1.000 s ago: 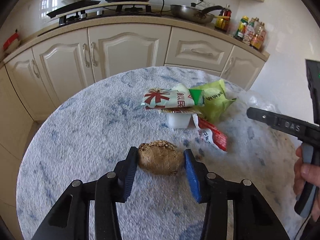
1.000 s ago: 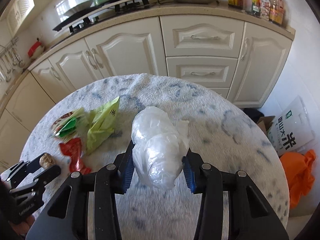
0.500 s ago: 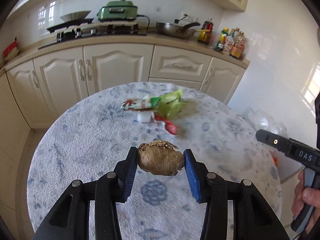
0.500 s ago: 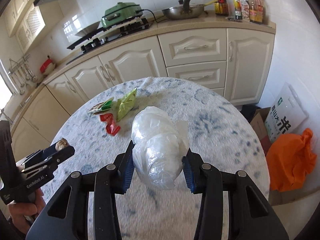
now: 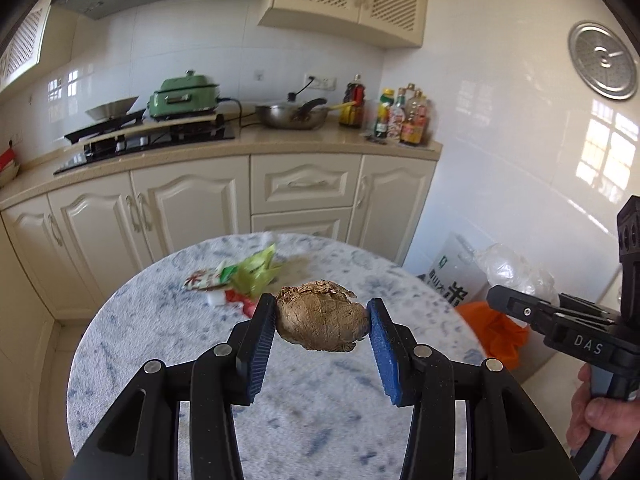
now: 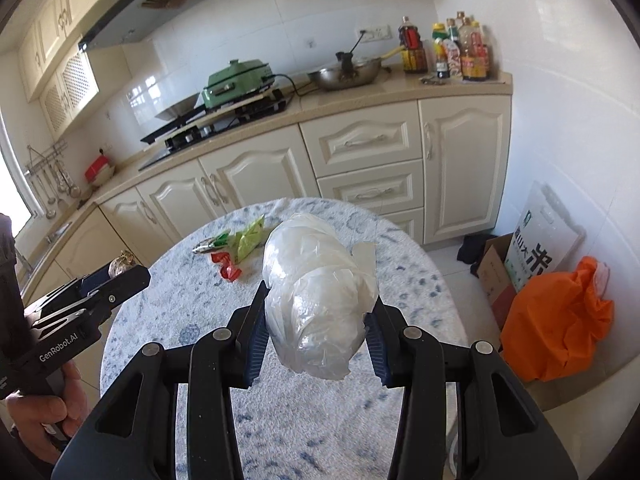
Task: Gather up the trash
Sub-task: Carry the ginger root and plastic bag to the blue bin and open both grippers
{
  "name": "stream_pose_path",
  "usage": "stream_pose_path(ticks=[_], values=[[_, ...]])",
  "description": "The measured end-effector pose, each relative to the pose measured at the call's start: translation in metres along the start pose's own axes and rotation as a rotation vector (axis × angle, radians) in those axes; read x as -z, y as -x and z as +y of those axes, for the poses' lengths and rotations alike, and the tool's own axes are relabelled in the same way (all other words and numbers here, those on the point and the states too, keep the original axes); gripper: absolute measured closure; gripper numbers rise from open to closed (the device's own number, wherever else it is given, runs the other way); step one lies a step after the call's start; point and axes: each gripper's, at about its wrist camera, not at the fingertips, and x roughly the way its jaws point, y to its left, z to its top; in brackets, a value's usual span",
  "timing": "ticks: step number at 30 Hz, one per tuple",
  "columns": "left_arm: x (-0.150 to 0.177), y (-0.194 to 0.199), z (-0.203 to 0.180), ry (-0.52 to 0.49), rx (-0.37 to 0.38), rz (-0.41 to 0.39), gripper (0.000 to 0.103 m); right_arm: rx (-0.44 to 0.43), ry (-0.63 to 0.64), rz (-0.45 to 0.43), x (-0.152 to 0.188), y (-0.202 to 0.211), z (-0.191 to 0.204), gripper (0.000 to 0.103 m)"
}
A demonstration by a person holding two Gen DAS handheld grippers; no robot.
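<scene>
1. Two loads ride mid-frame above the round table (image 6: pixel 400 272): our left gripper (image 5: pixel 322 322) clamps the brown lump (image 5: pixel 322 326), our right gripper (image 6: pixel 316 320) clamps the crumpled clear plastic (image 6: pixel 320 288).
2. We should keep both squeezes firm and carry toward the orange bag (image 6: pixel 556 320), lower right.
3. Wrappers (image 6: pixel 240 242) remain, upper left.

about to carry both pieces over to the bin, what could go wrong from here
The brown lump is held only by its two ends between the left gripper fingers, and flaky bits on top could shed onto the table. The crumpled plastic bag in the right gripper is slick and bulges past the fingers, so it may slip.
</scene>
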Motion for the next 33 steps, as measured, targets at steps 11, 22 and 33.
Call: stream_pose_path(ticks=[11, 22, 33], values=[[-0.012, 0.009, -0.082, -0.107, 0.171, -0.040, 0.061, 0.115, -0.110, -0.102, 0.008, 0.070, -0.073, 0.060], [0.007, -0.031, -0.202, -0.258, 0.408, 0.064, 0.061, 0.348, -0.313, -0.109, 0.066, 0.139, -0.190, 0.060], [0.054, -0.110, -0.322, -0.392, 0.558, 0.316, 0.061, 0.451, -0.520, 0.012, 0.145, 0.140, -0.291, 0.060]])
